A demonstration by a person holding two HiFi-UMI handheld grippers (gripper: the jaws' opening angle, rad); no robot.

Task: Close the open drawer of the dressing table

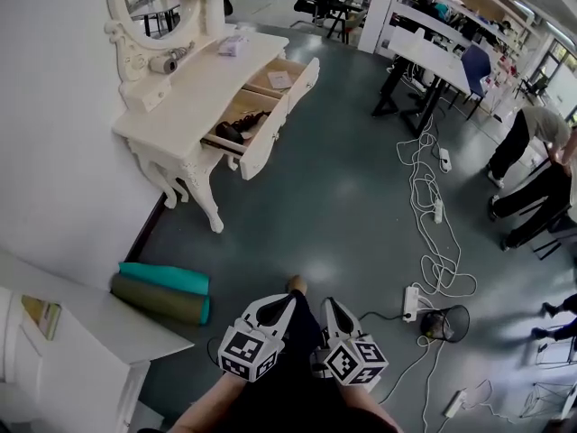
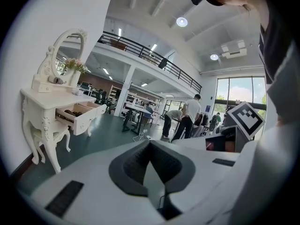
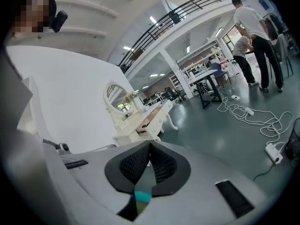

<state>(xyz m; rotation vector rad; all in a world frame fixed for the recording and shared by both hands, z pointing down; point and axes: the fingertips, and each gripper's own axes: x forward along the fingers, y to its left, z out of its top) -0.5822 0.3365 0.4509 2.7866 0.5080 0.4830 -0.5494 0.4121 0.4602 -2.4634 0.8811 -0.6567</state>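
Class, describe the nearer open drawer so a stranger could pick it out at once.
Find the white dressing table against the wall. Two drawers stand open along its front. Yours is the nearer drawer, holding a dark object; the farther drawer holds something flat and pale.

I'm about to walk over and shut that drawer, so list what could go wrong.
Both the near drawer and the far drawer of the dressing table stand open; one may get missed. Dark things in the near drawer might catch. Loose cables on the floor at right could trip you.
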